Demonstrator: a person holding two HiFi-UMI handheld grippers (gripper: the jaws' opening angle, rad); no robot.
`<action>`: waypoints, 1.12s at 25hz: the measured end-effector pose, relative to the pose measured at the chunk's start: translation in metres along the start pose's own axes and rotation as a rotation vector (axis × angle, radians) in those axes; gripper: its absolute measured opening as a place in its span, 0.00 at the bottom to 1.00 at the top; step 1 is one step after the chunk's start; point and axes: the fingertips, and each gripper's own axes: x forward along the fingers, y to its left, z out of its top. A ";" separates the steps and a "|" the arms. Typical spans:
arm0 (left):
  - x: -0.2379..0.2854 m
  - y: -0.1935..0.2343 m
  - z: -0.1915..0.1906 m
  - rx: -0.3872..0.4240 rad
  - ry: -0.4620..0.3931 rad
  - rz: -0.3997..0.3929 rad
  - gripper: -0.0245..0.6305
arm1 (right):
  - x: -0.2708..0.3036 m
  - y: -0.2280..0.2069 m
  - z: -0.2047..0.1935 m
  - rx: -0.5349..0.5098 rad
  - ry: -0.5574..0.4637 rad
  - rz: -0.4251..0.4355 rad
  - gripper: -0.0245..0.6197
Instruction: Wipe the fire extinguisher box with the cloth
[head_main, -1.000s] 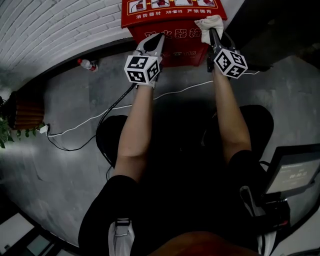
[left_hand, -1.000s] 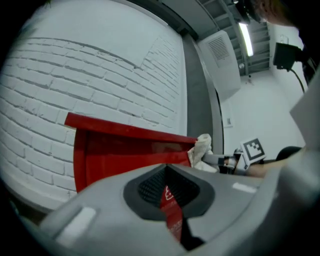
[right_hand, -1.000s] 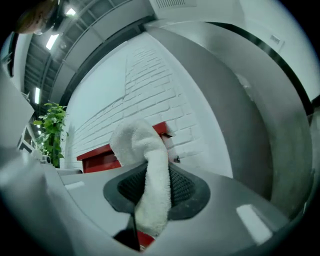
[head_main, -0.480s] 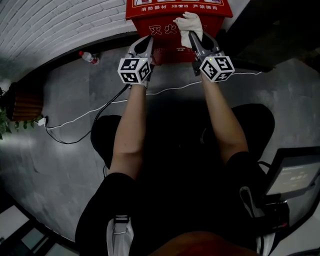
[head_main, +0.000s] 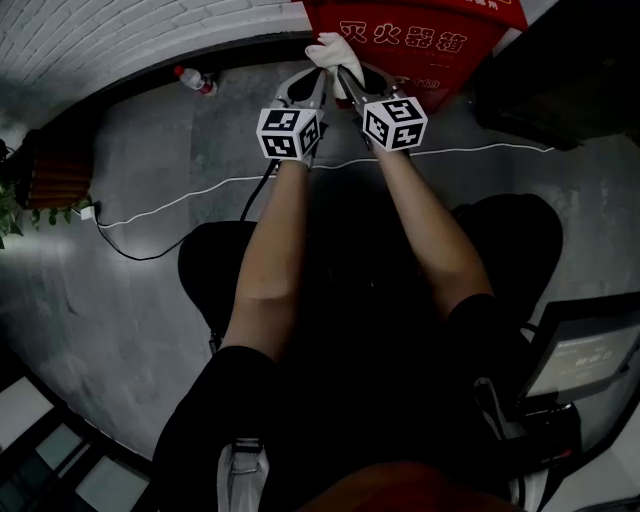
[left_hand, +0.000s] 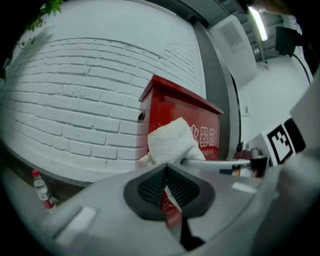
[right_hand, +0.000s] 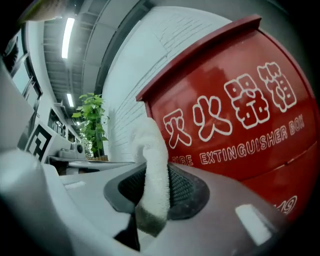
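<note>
Right gripper (right_hand: 155, 182) is pinching the soft, limp cloth (right_hand: 150, 142) mid-fold; left gripper (left_hand: 166, 175) is sitting closed, seemingly empty; fire extinguisher box (right_hand: 235, 115) is looking rigid.

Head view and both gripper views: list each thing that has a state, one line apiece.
left gripper: shut, nothing between the jaws.
right gripper: shut on the cloth.
cloth: bunched, pinched in the right gripper, by the box's front corner.
fire extinguisher box: upright, lid down.
bottle: cap on, on the floor by the wall.
cable: slack along the floor.
screen: lit.
</note>
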 end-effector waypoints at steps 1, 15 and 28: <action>0.001 0.001 0.000 -0.001 0.006 -0.001 0.04 | 0.003 -0.002 -0.005 0.006 0.015 -0.013 0.19; 0.033 -0.040 -0.006 0.045 0.026 -0.085 0.04 | -0.038 -0.093 0.000 0.057 0.034 -0.273 0.19; 0.052 -0.087 -0.011 0.066 0.009 -0.179 0.04 | -0.151 -0.222 0.021 0.113 -0.045 -0.577 0.19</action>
